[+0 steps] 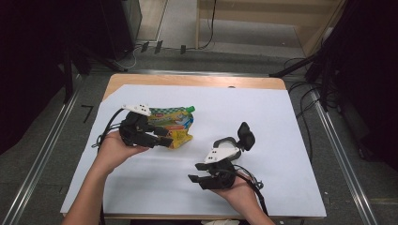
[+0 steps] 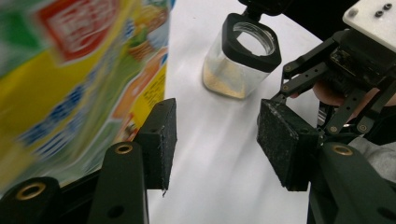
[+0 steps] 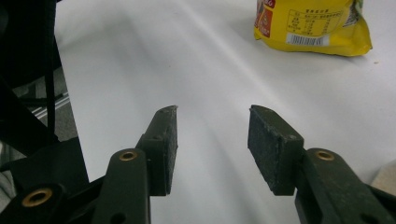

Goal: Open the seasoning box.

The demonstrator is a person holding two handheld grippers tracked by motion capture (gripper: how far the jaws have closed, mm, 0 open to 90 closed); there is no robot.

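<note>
The yellow-and-green spouted foil pouch (image 1: 176,125) lies left of the centre of the white-covered table (image 1: 281,117), just beside the left gripper (image 1: 165,136), whose jaws gape with nothing between them. The right gripper (image 1: 199,180), jaws likewise released and empty, hovers near the front edge, with the clear black-lidded jar (image 1: 230,145) just behind it. Bare white surface stretches toward the far and right edges.

Between my left fingers (image 2: 161,140) lies bare white sheet (image 2: 210,177); the pouch (image 2: 70,79) crowds their outer side and the open jar (image 2: 240,60) stands ahead. Before my right fingers (image 3: 163,149) the sheet runs open.
</note>
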